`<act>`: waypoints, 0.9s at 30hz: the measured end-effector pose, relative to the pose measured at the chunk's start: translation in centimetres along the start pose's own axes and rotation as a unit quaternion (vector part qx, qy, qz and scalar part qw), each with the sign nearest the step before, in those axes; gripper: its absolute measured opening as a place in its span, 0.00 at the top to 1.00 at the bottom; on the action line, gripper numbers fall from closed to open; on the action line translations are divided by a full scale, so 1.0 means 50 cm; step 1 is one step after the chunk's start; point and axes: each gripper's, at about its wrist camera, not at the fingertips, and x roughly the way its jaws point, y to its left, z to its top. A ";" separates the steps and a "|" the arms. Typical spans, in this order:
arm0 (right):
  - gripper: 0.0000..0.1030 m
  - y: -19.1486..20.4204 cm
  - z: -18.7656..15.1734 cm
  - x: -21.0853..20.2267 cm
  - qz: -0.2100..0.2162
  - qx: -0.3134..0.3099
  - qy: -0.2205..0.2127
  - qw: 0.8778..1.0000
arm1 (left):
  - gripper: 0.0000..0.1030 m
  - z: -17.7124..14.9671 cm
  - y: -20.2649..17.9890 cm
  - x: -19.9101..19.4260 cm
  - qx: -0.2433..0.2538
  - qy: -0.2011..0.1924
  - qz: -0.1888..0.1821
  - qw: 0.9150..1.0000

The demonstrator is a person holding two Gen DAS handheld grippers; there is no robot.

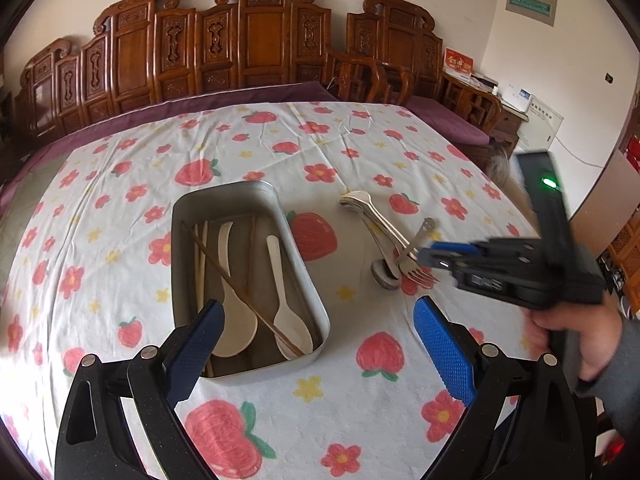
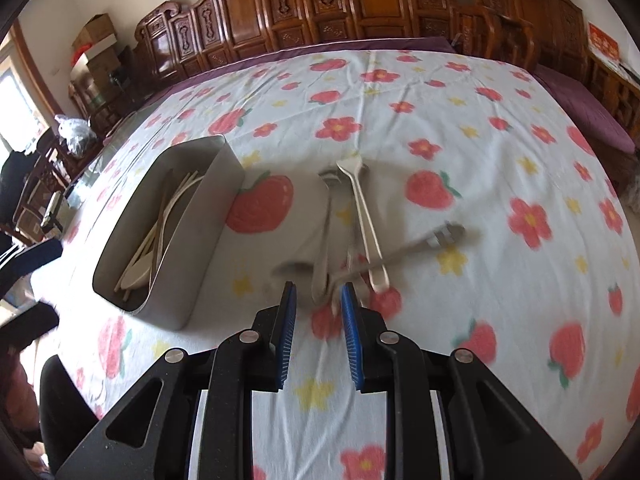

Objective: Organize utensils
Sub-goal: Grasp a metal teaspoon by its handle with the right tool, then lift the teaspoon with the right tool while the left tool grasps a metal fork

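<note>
The metal cutlery lies in a loose heap on the strawberry-print cloth, just to the right of the steel tray — a few spoons stacked along one another, with a fork slanted across their near ends. These look thin, stiff and smooth, so I'd expect them to be light but slippery, and lying flat on soft cloth they leave little edge for a pad to get under. The crossed fork seems the easiest take: its handle rides up over the spoons, and a pinch across that narrow handle, near the crossing, should hold better than one on a bowl or the tines.

The right gripper is down at the near end of the heap, its blue pads drawn close with only a narrow gap between them; the picture is blurred there and I cannot tell whether anything is caught in that gap. The left gripper hangs over the near end of the tray, spread wide and holding nothing.

Inside the tray are pale spoons and chopsticks, lying lengthwise. Behind the table stands carved wooden furniture.
</note>
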 end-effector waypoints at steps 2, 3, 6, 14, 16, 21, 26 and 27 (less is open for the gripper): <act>0.76 0.003 0.022 0.024 -0.002 -0.011 0.007 1.000 | 0.11 0.001 -0.001 0.000 0.001 -0.001 0.000 1.000; 0.76 0.004 0.035 0.041 -0.005 -0.016 0.013 1.000 | 0.11 0.002 -0.001 0.000 0.001 -0.001 0.001 1.000; 0.76 0.004 0.063 0.082 -0.011 -0.025 0.030 0.999 | 0.11 0.004 -0.001 -0.001 0.003 -0.002 0.004 1.000; 0.76 0.019 0.099 0.160 -0.052 -0.060 0.072 0.994 | 0.11 0.007 0.008 -0.005 0.003 -0.001 0.011 1.000; 0.76 0.023 0.100 0.167 -0.060 -0.067 0.074 0.993 | 0.11 0.009 0.008 -0.005 0.004 -0.001 0.013 1.000; 0.95 0.025 0.094 0.159 -0.053 -0.067 0.080 0.993 | 0.11 0.011 0.004 -0.005 0.007 -0.001 0.015 1.000; 0.95 0.007 0.075 0.086 -0.027 -0.038 0.049 0.998 | 0.11 0.015 -0.014 0.005 0.012 0.005 0.014 1.000; 0.95 0.000 0.069 0.068 -0.022 -0.032 0.042 0.998 | 0.11 0.016 -0.020 0.008 0.013 0.006 0.012 1.000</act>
